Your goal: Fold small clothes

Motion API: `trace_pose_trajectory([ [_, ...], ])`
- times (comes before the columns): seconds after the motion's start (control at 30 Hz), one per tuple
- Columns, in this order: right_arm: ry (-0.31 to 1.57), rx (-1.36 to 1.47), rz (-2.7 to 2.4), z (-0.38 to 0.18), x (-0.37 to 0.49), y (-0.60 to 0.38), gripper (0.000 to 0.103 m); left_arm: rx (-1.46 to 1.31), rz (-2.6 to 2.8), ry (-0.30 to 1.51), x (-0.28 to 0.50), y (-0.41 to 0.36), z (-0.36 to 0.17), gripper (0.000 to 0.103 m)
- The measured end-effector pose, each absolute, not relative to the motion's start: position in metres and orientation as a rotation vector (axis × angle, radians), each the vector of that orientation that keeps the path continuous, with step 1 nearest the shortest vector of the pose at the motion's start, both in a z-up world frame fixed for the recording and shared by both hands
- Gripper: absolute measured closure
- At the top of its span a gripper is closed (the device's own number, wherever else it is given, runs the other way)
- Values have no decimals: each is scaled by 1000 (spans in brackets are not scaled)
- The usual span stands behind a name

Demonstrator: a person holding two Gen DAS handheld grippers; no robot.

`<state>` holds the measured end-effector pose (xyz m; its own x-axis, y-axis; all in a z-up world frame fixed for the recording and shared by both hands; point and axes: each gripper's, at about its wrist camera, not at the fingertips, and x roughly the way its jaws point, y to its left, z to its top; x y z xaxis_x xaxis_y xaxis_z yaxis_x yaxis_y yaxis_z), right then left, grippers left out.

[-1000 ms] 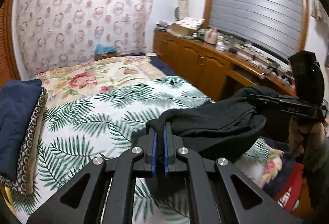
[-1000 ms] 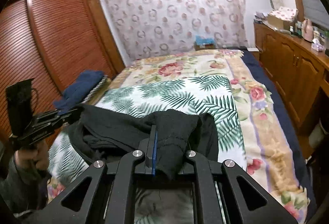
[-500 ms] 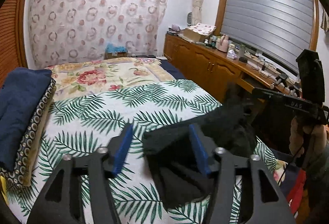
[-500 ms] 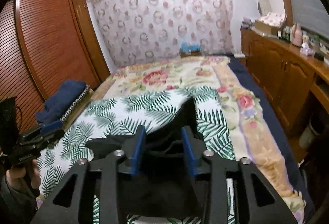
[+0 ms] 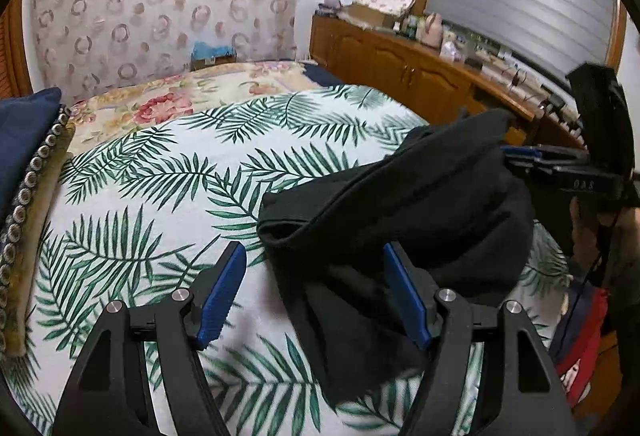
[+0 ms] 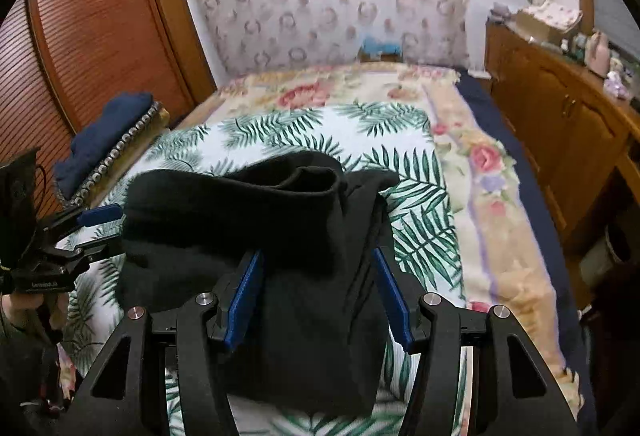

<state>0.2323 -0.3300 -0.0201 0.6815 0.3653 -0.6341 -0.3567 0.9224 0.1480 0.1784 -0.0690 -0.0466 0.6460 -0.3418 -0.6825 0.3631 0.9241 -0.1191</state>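
A black garment [image 5: 404,204] lies bunched on the palm-leaf bedspread [image 5: 160,196]. My left gripper [image 5: 316,292] is open, its blue pads apart just short of the garment's near left edge. My right gripper [image 6: 320,300] is open too, its pads either side of the garment [image 6: 280,236] without pinching it. The right gripper also shows at the garment's far right in the left wrist view [image 5: 560,164]. The left gripper shows at the garment's left in the right wrist view [image 6: 80,232].
A folded navy stack [image 5: 24,132] over a beaded cushion lies at the bed's left side. A wooden cabinet [image 5: 400,68] with clutter runs along the right. A louvred wardrobe [image 6: 92,28] stands left. A floral blanket [image 6: 480,156] covers the far bed.
Both grippers, shut on the black garment a second ago, have opened and let it go. The garment has dropped onto the bedspread.
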Motion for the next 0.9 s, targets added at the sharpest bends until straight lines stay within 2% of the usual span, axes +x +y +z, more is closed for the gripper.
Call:
trace_pose_trajectory([
  [0.17,696,82,481,-12,257,-331,47,16,-373,797,198,-72,-52,32],
  [0.2,694,91,504,-12,260,-331,70,20,-364,802,201,-72,-53,32],
  [0.23,700,97,530,-13,261,-333,87,27,-352,808,205,-73,-54,32],
  [0.27,719,91,547,-15,265,-334,98,36,-340,809,207,-74,-55,32],
  [0.47,629,50,341,-14,259,-350,99,80,-252,803,212,-71,-58,32],
  [0.77,718,70,261,-23,262,-356,99,4,-283,809,204,-57,-53,32],
  [0.83,719,77,261,-18,260,-359,92,-22,-311,809,201,-55,-51,32],
  [0.87,721,75,252,-16,260,-360,80,-33,-324,812,201,-55,-50,32],
  [0.9,723,71,246,-16,260,-358,62,-40,-336,818,201,-56,-51,32],
])
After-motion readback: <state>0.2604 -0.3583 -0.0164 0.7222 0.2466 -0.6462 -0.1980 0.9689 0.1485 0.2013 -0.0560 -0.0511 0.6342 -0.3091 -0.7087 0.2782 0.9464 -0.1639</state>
